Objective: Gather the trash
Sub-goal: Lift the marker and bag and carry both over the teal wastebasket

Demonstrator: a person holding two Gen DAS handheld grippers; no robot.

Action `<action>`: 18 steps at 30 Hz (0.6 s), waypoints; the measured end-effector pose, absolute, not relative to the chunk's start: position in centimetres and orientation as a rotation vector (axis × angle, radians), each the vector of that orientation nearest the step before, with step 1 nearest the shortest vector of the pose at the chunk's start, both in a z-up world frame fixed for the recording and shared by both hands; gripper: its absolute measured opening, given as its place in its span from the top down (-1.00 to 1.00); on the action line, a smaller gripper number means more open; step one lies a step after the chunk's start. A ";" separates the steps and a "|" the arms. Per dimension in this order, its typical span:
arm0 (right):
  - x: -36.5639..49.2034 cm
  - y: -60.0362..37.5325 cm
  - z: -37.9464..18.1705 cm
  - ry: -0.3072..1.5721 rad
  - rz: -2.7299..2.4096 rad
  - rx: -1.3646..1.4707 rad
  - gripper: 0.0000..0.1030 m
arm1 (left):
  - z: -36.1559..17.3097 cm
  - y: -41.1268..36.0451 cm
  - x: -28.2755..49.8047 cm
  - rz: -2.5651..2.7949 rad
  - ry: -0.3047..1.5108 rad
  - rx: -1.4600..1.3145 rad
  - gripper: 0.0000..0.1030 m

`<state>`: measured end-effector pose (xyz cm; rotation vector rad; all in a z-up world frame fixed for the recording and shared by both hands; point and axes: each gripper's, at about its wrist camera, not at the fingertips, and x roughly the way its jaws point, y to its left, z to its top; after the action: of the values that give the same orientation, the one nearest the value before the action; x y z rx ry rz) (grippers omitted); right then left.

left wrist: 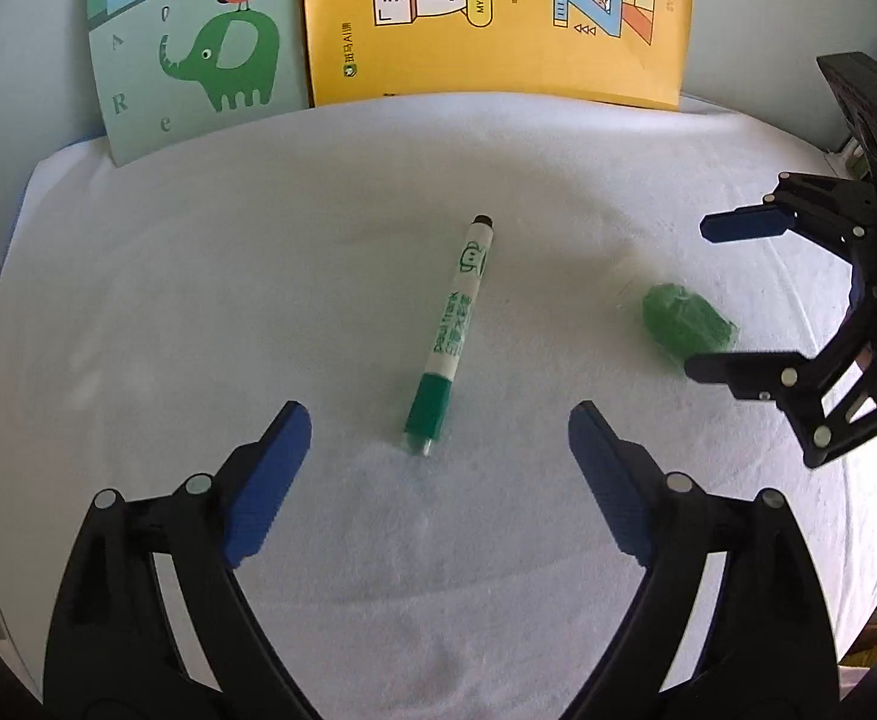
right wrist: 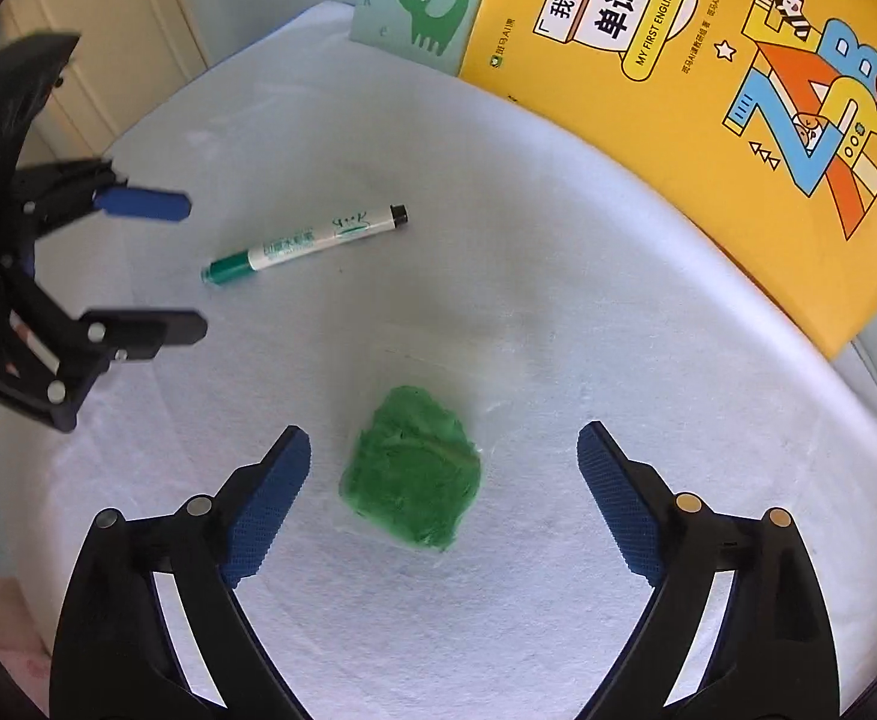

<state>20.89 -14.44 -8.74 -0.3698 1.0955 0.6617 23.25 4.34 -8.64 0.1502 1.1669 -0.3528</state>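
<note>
Jaws on both grippers stand spread wide, nothing between the pads.

Left wrist view: left gripper (left wrist: 440, 420) fills the bottom of the frame, blue pads apart, pointing steeply down at the white cloth (left wrist: 198, 312). Green marker (left wrist: 451, 336) lies on the cloth at frame centre, capped green end nearest, sitting just ahead of the gap between the fingertips, black tip pointing up-frame. No contact between pads and marker. Right of it, well apart from the marker, the green crumpled wad in clear wrap (left wrist: 687, 324) sits on the cloth at mid-right. Right gripper (left wrist: 699, 297) comes in from the right edge, jaws apart, one finger above the wad, the other at its lower edge; whether that finger touches the wrap cannot be told.

Right wrist view: right gripper (right wrist: 443, 438) at bottom, pads spread. Green wad (right wrist: 414, 468) lies on the cloth in the gap, not touching either pad. Marker (right wrist: 303, 246) further up, left of centre. Left gripper (right wrist: 195, 267) enters from the left edge, jaws apart, tips near the marker's capped end.

Far edge, top of both frames: elephant booklet (left wrist: 192, 42) at upper left, yellow English word book (left wrist: 498, 18) beside it, both partly on the cloth.
</note>
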 end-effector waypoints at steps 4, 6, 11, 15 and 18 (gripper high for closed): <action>20.3 -14.4 -9.3 1.089 0.672 -0.364 -0.74 | -9.4 3.3 24.8 -0.349 1.184 0.169 -0.66; 20.2 -14.3 -9.4 1.080 0.674 -0.364 -0.74 | -9.6 2.8 25.2 -0.359 1.182 0.189 -0.63; 19.5 -13.4 -9.8 1.060 0.697 -0.413 -0.09 | -10.4 2.4 25.5 -0.373 1.185 0.203 0.18; 19.9 -13.3 -8.3 1.060 0.713 -0.366 -0.01 | -9.8 2.9 25.4 -0.412 1.193 0.148 0.80; 19.9 -13.2 -6.3 1.035 0.722 -0.329 -0.01 | -8.2 3.3 24.4 -0.407 1.157 0.174 0.80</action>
<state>19.91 -13.16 -6.34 -0.3293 1.0346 0.7218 24.36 3.27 -8.23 0.1738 1.1566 -0.4072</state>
